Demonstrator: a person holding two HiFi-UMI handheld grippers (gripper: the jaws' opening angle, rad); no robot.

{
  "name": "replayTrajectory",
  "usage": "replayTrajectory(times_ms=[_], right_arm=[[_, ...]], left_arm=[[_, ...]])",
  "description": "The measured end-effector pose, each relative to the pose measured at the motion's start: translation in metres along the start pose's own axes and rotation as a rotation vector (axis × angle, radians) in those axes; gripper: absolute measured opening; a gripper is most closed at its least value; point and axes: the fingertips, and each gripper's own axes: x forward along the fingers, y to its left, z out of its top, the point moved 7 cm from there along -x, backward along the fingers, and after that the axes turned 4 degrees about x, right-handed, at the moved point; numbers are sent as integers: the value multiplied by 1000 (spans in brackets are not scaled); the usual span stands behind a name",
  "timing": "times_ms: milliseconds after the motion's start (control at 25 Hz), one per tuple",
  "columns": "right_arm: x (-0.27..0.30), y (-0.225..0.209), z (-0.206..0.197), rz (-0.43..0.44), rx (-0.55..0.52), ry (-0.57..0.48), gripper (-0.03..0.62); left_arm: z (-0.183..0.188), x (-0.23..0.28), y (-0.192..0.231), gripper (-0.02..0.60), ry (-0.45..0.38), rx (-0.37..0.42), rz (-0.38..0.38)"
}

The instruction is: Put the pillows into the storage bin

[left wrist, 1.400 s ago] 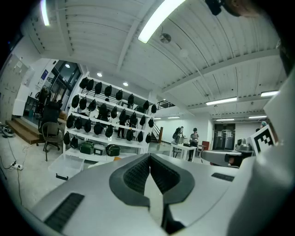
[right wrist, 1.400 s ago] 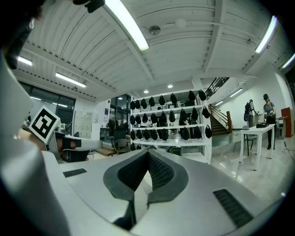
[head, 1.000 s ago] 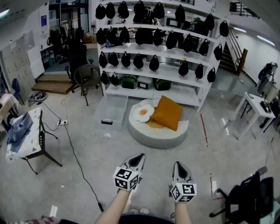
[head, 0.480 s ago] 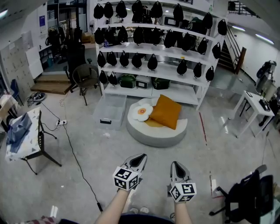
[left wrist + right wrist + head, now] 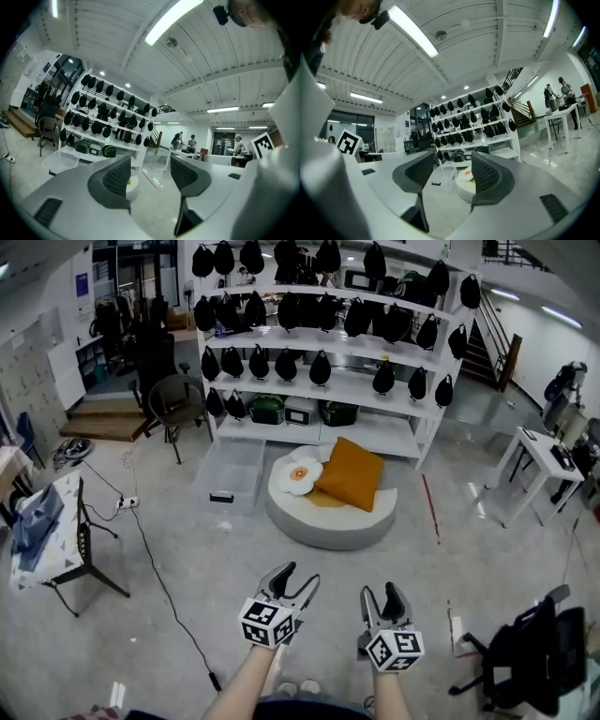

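An orange square pillow [image 5: 353, 474] and a white flower-shaped pillow [image 5: 299, 476] lie on a round pale floor cushion [image 5: 323, 526] in front of the shelves. To its left a clear storage bin [image 5: 229, 480] stands on the floor. Both grippers are held low and near me, well short of the cushion. My left gripper [image 5: 293, 578] [image 5: 150, 176] has its jaws opening with nothing between them. The jaws of my right gripper [image 5: 382, 593] [image 5: 447, 173] are opening too, also with nothing in them. In the right gripper view the flower pillow [image 5: 466, 175] shows far off between the jaws.
White shelves [image 5: 319, 371] hung with black bags stand behind the cushion. A dark chair [image 5: 176, 404] is at the back left, a folding table [image 5: 47, 531] at the left with a cable [image 5: 164, 587] across the floor. A white desk [image 5: 534, 460] and a black office chair [image 5: 530, 657] are at the right.
Both grippers' jaws were shut in the earlier frames and now stand apart. The cushion and shelves have slid slightly up and left in the head view.
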Motion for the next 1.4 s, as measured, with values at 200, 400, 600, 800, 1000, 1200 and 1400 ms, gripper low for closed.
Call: replayTrajectory(times_ms=[200, 400, 600, 800, 1000, 1200, 1400], right_arm=[[0, 3, -3, -12, 17, 4, 247], [3, 9, -5, -26, 27, -2, 247], [2, 18, -12, -53, 28, -8, 247], [5, 19, -18, -73, 29, -4, 247], [16, 11, -8, -90, 23, -23, 247], [49, 4, 2, -59, -5, -34, 247], [92, -12, 15, -27, -25, -57, 246]], left_arm=[[1, -3, 4, 270, -2, -9, 2], [1, -8, 9, 270, 3, -8, -17], [5, -22, 13, 270, 2, 36, -30], [11, -23, 21, 270, -18, 47, -41], [11, -8, 28, 270, -22, 33, -46], [18, 16, 48, 270, -44, 48, -29], [24, 48, 78, 270, -62, 62, 9]])
